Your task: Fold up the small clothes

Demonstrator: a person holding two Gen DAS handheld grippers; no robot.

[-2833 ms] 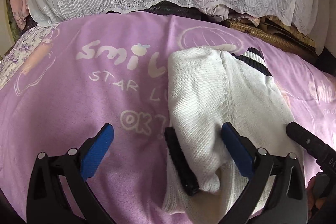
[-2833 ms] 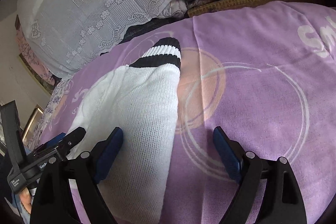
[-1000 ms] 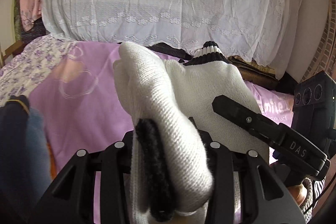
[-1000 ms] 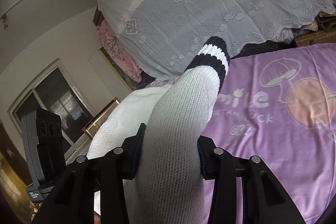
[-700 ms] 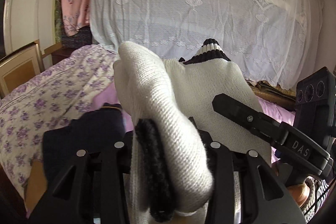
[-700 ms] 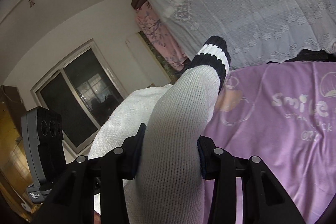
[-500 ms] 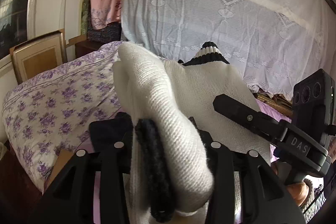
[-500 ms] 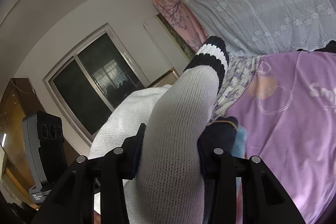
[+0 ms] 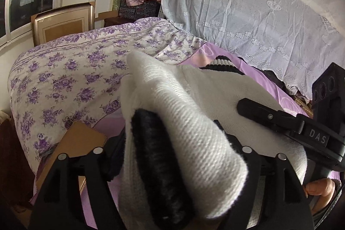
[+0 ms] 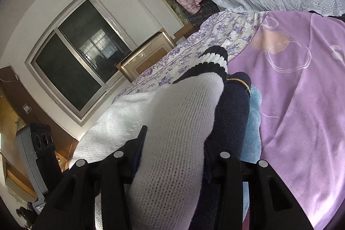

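Note:
A folded white knit sweater [image 9: 185, 122] with black-and-white striped trim [image 9: 222, 65] is held in the air between both grippers. My left gripper [image 9: 172, 143] is shut on its left end, where a black cuff shows. My right gripper [image 10: 174, 150] is shut on the right end of the sweater [image 10: 179, 126], above a stack of folded clothes: a navy piece [image 10: 235, 100] on a light blue one [image 10: 254, 122]. The right gripper's body shows in the left wrist view [image 9: 301, 128]. The pads are hidden in the knit.
The purple blanket [image 10: 301, 89] covers the bed; a floral purple quilt [image 9: 75, 79] lies at its left. A cardboard box [image 9: 73, 150] sits below left. A wooden chair [image 9: 62, 23], a window [image 10: 82, 61] and lace-covered bedding [image 9: 248, 14] stand beyond.
Both grippers closed on the sweater, lifted it off the purple blanket and swung it left. It now hangs over the folded stack and the floral quilt.

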